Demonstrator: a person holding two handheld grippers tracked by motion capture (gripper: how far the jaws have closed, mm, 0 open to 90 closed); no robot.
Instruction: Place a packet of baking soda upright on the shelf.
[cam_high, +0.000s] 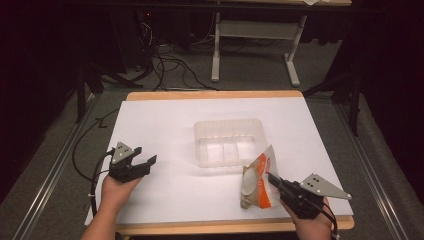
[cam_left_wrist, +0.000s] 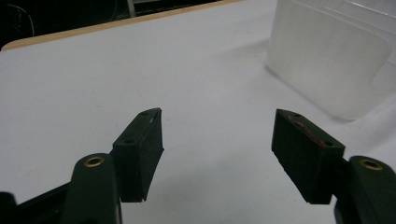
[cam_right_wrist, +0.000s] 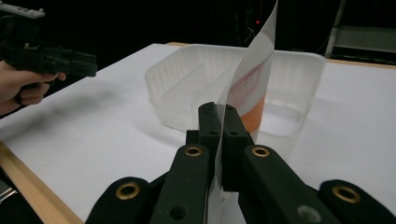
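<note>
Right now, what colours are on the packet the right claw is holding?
The packet is orange and white, with a clear window showing pale contents; the high view shows it best.

no lettering can be read anywhere in these views. the orange-and-white packet (cam_high: 259, 181) pinched in the right gripper (cam_high: 274, 180) carries a reddish printed panel on its face, seen again edge-on in the right gripper view (cam_right_wrist: 250, 79), but the print is too blurred and too small to make out a word, brand or number. the clear plastic tray (cam_high: 202, 142) on the white table (cam_high: 160, 125) bears no legible mark.
</note>
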